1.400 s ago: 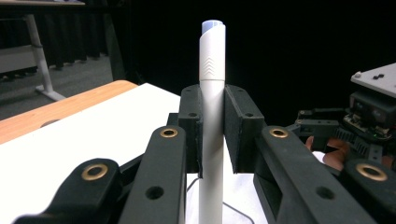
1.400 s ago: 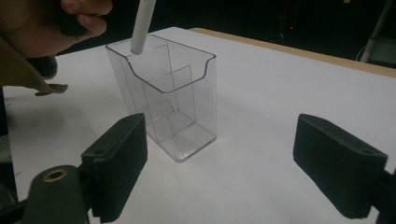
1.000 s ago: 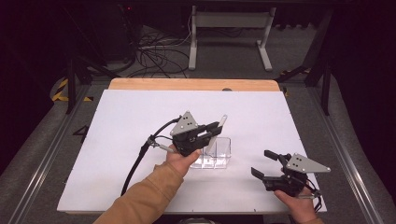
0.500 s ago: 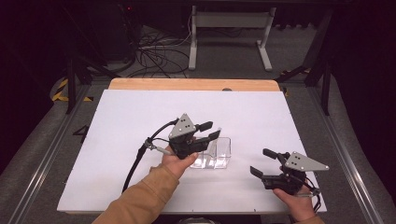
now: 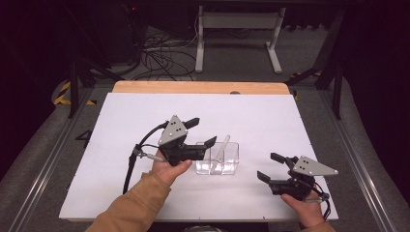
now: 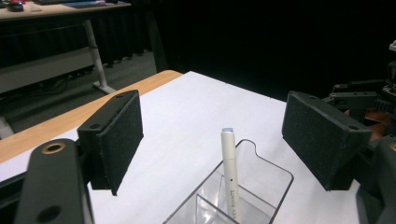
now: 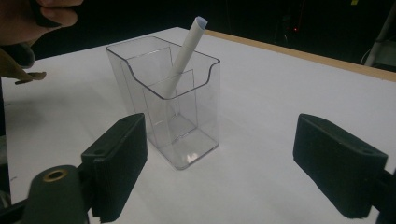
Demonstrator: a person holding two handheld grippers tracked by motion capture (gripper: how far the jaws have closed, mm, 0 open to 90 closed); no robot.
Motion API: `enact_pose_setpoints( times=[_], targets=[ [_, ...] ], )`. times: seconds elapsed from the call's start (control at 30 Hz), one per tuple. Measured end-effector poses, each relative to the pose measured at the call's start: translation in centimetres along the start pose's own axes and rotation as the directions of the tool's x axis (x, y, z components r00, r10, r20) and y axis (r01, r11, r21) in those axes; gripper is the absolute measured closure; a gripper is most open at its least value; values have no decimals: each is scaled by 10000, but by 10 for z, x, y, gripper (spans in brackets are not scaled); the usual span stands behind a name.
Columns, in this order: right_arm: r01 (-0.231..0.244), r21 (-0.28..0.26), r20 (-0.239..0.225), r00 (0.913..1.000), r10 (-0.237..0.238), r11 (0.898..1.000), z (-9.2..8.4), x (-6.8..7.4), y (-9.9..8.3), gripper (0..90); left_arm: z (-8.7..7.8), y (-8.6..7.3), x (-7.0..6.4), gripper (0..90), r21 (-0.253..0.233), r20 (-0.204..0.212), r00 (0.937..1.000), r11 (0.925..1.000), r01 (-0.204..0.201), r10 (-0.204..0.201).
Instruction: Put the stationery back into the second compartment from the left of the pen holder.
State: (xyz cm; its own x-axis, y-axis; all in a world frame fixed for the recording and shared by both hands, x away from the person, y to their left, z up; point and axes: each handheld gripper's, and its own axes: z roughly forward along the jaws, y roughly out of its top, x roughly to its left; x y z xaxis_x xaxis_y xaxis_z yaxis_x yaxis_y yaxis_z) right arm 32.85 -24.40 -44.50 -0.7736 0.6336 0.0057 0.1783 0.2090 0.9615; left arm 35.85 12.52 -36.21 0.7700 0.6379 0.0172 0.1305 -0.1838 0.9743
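Left gripper view — pen [image 6: 230,172] in clear holder [image 6: 261,186], print partly legible: "POINTS".

The left tool [image 5: 202,131] hangs above the bench [image 5: 121,116], its jaws just opened wide — nothing between them; the right tool [image 5: 270,166] sits low, jaws apart, gripping nothing.

White tabletop [image 5: 270,116] is lying mid-frame, its wooden edge [image 5: 200,87] showing along the far side. Grey carpet floor [image 5: 241,58], tangled black cables [image 5: 159,53] and white desk legs [image 5: 237,34] are occupying the dark upper frame.
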Motion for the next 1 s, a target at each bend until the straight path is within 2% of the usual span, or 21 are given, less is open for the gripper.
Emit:
enact_pose_setpoints(
  times=[0.13,0.27,0.37,0.43,0.53,0.63,0.7,0.8,0.83,0.9,0.93,1.0],
  targets=[
    [15,-58,78,10000,-14,10000,-3,1,1,183,-6,1,2,201,43,-106,9999,10000,-53,53],
    [177,-73,215,9996,-175,9998,-4,2,1,183,-17,-1,4,184,250,-309,9987,9989,-402,410],
    [226,-65,269,9994,-224,9997,-4,2,1,183,-30,-9,3,165,542,-434,9964,9960,-707,731],
    [258,-121,287,9993,-255,9996,-5,2,1,183,-42,-21,5,157,687,-499,9958,9949,-738,773],
    [224,-176,248,9995,-220,9996,-6,2,0,183,-61,-45,11,155,969,-633,9967,9943,-441,504],
    [303,-175,213,9993,-299,9994,-5,3,-1,183,-81,-69,17,152,1089,-992,9941,9935,-324,433],
    [325,-202,189,9993,-321,9993,-4,5,-1,183,-92,-84,21,152,1119,-1086,9937,9936,-155,278],
    [409,-284,171,9990,-404,9988,-4,6,-1,183,-103,-95,29,144,1339,-1018,9948,9909,128,9],
    [466,-315,175,9988,-460,9984,-3,6,-1,183,-107,-96,31,142,1253,-1099,9939,9918,264,-126],
    [529,-279,212,9984,-523,9982,-3,7,-1,183,-112,-100,35,144,1016,-1062,9922,9919,764,-656],
    [579,-296,238,9981,-572,9979,-3,7,-1,183,-113,-102,36,143,981,-1049,9916,9914,866,-762],
    [557,-305,283,9981,-548,9980,-4,6,-2,183,-114,-104,37,143,1081,-1188,9904,9906,839,-709]
  ],
)
